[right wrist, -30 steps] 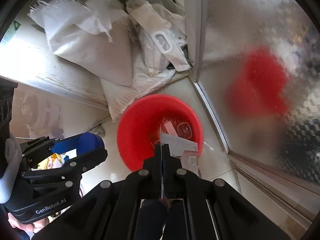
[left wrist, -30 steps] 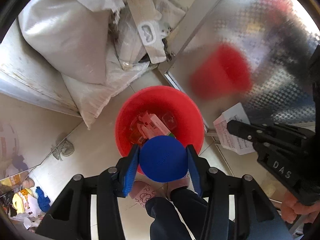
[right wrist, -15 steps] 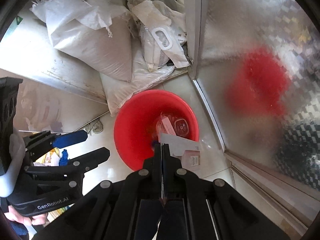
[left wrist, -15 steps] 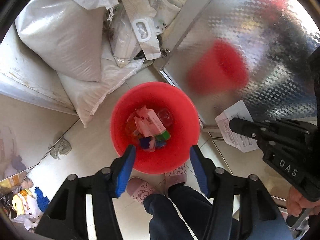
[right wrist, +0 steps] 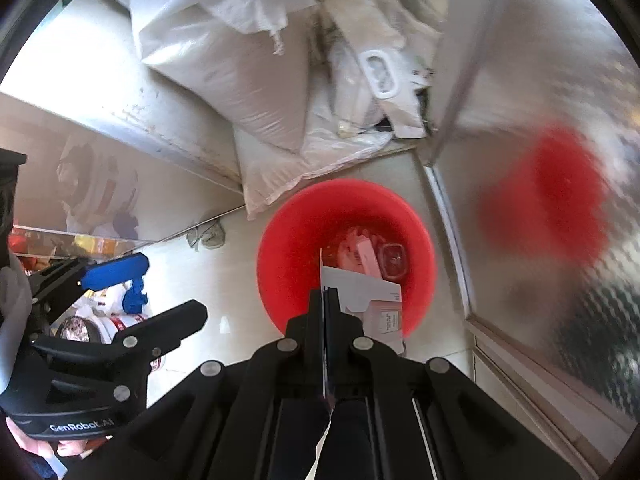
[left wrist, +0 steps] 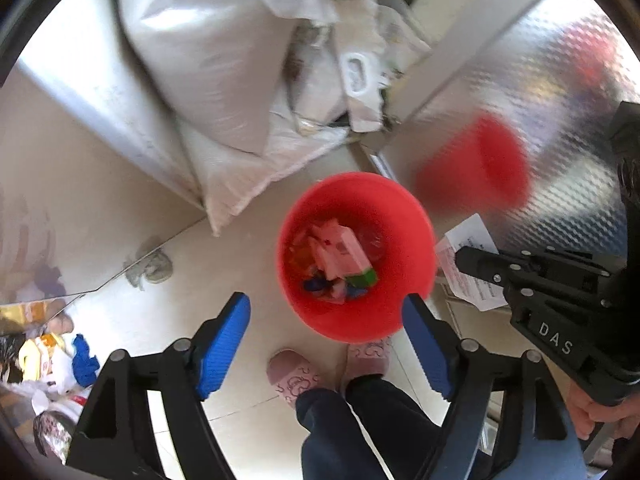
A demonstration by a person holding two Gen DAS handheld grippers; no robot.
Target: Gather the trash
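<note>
A red bucket (left wrist: 356, 204) stands on the tiled floor and holds pink, green and blue trash (left wrist: 340, 256). My left gripper (left wrist: 326, 332) is open and empty, held high above the bucket's near side. My right gripper (right wrist: 326, 296) is shut on a white printed paper (right wrist: 368, 292) and holds it above the bucket (right wrist: 296, 240). In the left wrist view the right gripper (left wrist: 464, 256) shows at the right with the paper (left wrist: 468, 264) beside the bucket's rim. The left gripper (right wrist: 160, 284) shows open at the left of the right wrist view.
White sacks and bags (left wrist: 224, 60) are piled in the corner behind the bucket. A textured metal door (left wrist: 540, 92) at the right reflects the bucket. The person's pink slippers (left wrist: 296, 372) stand just in front of the bucket. More rubbish (left wrist: 52, 356) lies at the far left.
The left gripper opened and let go of a round blue object, which went down into the bucket. Both grippers have risen and drawn back a little. The right gripper still holds the paper.
</note>
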